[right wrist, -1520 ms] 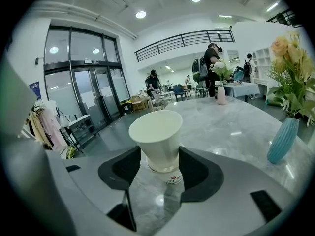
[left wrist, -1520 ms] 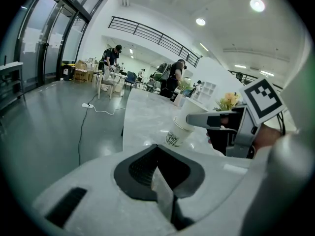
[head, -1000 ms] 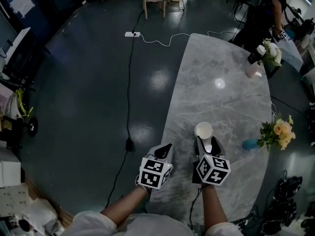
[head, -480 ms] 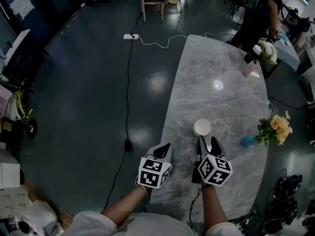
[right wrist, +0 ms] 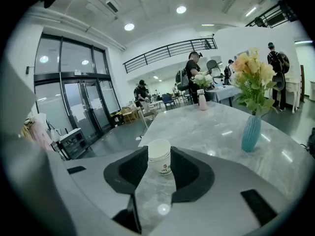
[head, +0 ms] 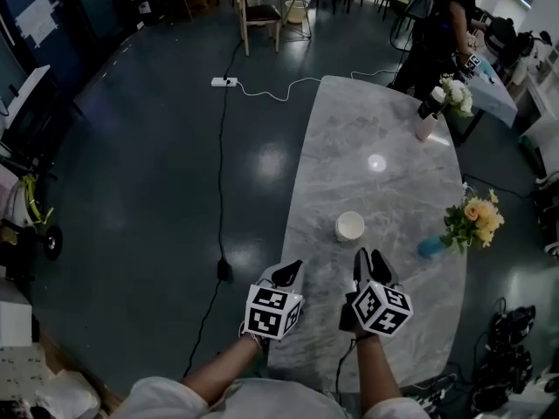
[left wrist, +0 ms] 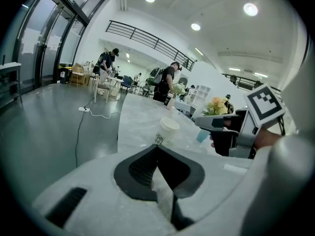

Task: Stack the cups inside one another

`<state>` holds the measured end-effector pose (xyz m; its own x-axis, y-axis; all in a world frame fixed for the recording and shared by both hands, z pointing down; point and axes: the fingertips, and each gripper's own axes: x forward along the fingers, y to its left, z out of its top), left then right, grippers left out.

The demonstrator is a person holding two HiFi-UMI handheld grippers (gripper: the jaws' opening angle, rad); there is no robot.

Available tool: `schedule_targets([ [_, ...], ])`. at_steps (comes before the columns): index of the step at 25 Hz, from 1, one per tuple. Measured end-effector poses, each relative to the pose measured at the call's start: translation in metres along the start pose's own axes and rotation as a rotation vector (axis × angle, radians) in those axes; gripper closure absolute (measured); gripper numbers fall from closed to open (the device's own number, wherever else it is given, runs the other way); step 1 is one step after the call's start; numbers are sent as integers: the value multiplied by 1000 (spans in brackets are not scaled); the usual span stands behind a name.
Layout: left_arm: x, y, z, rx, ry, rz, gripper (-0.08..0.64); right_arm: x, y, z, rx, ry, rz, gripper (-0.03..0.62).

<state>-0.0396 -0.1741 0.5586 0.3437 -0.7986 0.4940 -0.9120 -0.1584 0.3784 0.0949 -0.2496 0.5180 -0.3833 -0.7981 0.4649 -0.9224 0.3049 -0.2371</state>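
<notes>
Head view counts one paper cup [head: 349, 226] on the grey marble worktop [head: 376, 173]; it stands upright and open-mouthed near the worktop's left edge, and whether another cup sits nested inside it cannot be told; its inside shows only white.

Two claws are in play; the right claw [head: 369, 257] hovers just short of the cup and apart from it; the right gripper view frames the cup in the gap between its jaws, but the pads do not touch it; those jaws stand half apart and have just been closing, with nothing gripped. The left claw [head: 285, 274] hangs near the worktop's left edge, beside the right one; the left gripper view shows its jaw tips meeting, pinched together on nothing, with the cup well ahead of them.

Two vases stand on the worktop; a blue vase [head: 428, 248] to the right of the cup holds yellow and orange flowers [head: 473, 219]; a pale vase [head: 425, 127] at the far end holds white flowers [head: 454, 94]; one person [head: 441, 24] stands beyond that far end.
</notes>
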Motion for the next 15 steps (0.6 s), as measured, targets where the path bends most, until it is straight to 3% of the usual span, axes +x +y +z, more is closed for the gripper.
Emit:
schedule_targets([
  [7, -22, -11, 0, 37, -18, -28, 565, -31, 2, -3, 8, -23, -27, 529],
  [15, -63, -21, -8, 96, -15, -82, 565, -73, 23, -14, 17, -47, -46, 559],
])
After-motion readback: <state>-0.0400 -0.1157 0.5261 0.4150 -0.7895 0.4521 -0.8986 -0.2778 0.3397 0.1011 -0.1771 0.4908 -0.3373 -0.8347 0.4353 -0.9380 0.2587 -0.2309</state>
